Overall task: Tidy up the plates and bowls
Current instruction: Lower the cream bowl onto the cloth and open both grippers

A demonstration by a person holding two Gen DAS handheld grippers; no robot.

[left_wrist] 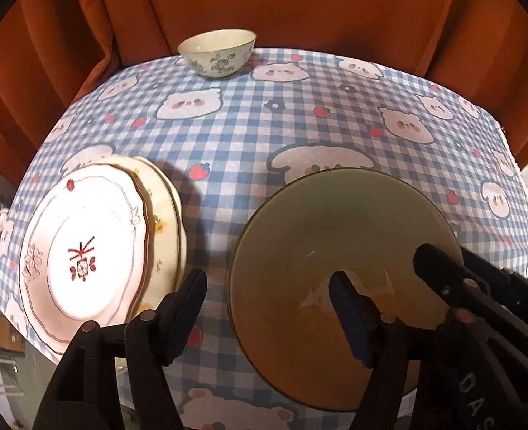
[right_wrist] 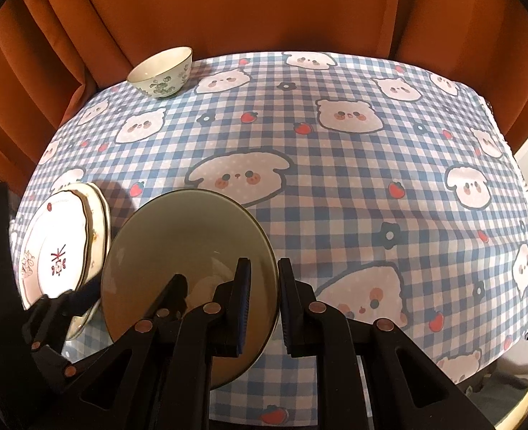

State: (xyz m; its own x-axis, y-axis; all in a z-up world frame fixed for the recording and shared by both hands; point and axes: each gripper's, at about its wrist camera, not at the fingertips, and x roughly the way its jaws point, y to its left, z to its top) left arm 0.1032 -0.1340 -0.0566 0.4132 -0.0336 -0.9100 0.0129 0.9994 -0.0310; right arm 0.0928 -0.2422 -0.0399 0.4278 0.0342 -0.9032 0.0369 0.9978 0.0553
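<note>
A big olive-green bowl (left_wrist: 335, 222) stands on the checked tablecloth near the front edge. My left gripper (left_wrist: 267, 304) is open and straddles the bowl's left rim, one finger inside and one outside, with neither pad pressing. My right gripper (right_wrist: 265, 304) straddles the right rim with a narrow gap, and its pads stand off the wall. Left of the bowl lies a pink scalloped plate (left_wrist: 85, 251) stacked on cream plates (left_wrist: 167, 215). A small white bowl with green flowers (left_wrist: 217, 53) sits at the far edge. The right wrist view shows the big bowl (right_wrist: 185, 236), the plate stack (right_wrist: 56, 251) and the small bowl (right_wrist: 160, 71).
The blue-and-white tablecloth (right_wrist: 335, 197) with bear prints covers the whole table. An orange curtain (right_wrist: 264, 10) hangs close behind the far edge. The plate stack reaches near the table's left edge.
</note>
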